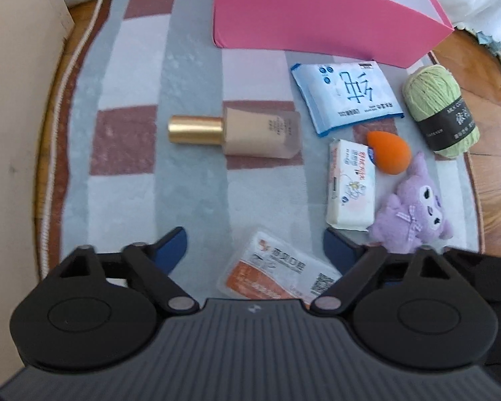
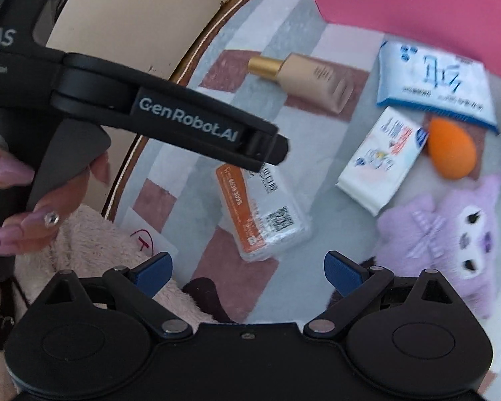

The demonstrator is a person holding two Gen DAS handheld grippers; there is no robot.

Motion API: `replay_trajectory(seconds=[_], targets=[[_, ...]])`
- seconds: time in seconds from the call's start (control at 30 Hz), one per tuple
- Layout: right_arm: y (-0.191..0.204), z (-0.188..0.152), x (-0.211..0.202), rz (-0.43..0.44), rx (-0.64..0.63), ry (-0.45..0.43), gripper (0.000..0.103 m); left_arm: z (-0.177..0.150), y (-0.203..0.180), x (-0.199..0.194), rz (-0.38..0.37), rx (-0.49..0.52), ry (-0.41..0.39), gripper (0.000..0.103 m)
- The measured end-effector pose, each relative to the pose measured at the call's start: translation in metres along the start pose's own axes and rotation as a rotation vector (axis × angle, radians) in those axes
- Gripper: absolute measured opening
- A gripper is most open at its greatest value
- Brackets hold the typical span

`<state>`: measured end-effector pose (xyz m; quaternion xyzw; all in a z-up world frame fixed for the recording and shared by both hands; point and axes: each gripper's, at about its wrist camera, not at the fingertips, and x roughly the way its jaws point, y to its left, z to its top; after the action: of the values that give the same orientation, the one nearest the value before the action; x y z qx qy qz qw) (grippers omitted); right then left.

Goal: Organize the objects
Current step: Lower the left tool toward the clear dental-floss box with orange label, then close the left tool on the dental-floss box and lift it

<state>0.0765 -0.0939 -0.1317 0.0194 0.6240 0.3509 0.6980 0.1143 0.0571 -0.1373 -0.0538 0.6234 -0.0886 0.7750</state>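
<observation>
An orange-and-white sealed packet point(image 1: 277, 272) lies on the checked rug, between the blue pads of my left gripper point(image 1: 254, 237). The jaws are open and the pads stand clear of the packet's edges. In the right wrist view the same packet point(image 2: 267, 214) lies ahead of my right gripper point(image 2: 247, 257), which is open with nothing between its pads. A gold-capped foundation bottle point(image 1: 237, 132), a blue-and-white wipes pack point(image 1: 347, 95), a tissue pack point(image 1: 350, 185), an orange sponge point(image 1: 389, 150), a purple plush toy point(image 1: 414, 215) and a green yarn ball point(image 1: 439, 112) lie around it.
An open pink box point(image 1: 317, 16) stands at the rug's far edge. A beige wall or cabinet panel point(image 1: 13, 100) rises on the left. A hand point(image 2: 33, 220) holds the left tool's black housing point(image 2: 183, 120) above the packet. Pink fluffy fabric point(image 2: 83, 250) lies below it.
</observation>
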Motion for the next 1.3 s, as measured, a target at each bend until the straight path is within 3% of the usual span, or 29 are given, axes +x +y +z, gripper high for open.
replay_trajectory(seconds=[0.07,0.27,0.37,0.5,0.57,0.67,0.77,0.97,1.13,1.3], targets=[[-0.003,-0.003,0.005,0.042,0.044,-0.004,0.099,-0.003,0.002,0.004,-0.014,-0.01,0.007,0.066],[0.002,-0.013,0.021,0.025,0.056,0.013,0.095,-0.008,0.01,0.018,-0.05,-0.05,0.015,0.06],[0.012,-0.017,0.026,-0.005,0.007,0.024,0.081,-0.007,0.016,0.028,-0.098,-0.116,0.042,0.059],[0.019,-0.015,0.031,-0.1,-0.072,0.0,0.063,-0.011,0.018,0.026,-0.088,-0.154,0.028,0.057],[0.021,-0.017,0.025,-0.163,-0.101,-0.027,0.056,-0.015,0.024,0.023,-0.12,-0.202,0.023,0.057],[0.018,-0.022,0.007,-0.25,-0.139,-0.104,0.054,-0.024,0.039,0.026,-0.227,-0.32,0.044,0.052],[0.013,-0.025,-0.009,-0.27,-0.155,-0.176,0.054,-0.031,0.037,0.027,-0.266,-0.362,0.055,0.049],[0.014,-0.034,0.005,-0.298,-0.22,-0.21,0.068,-0.04,0.015,0.027,-0.205,-0.341,0.019,0.052],[-0.013,-0.027,0.023,-0.227,-0.097,-0.207,0.07,-0.041,0.013,0.027,-0.197,-0.331,-0.004,0.053],[-0.013,-0.03,0.023,-0.206,-0.12,-0.241,0.066,-0.042,0.011,0.026,-0.186,-0.333,-0.033,0.054]])
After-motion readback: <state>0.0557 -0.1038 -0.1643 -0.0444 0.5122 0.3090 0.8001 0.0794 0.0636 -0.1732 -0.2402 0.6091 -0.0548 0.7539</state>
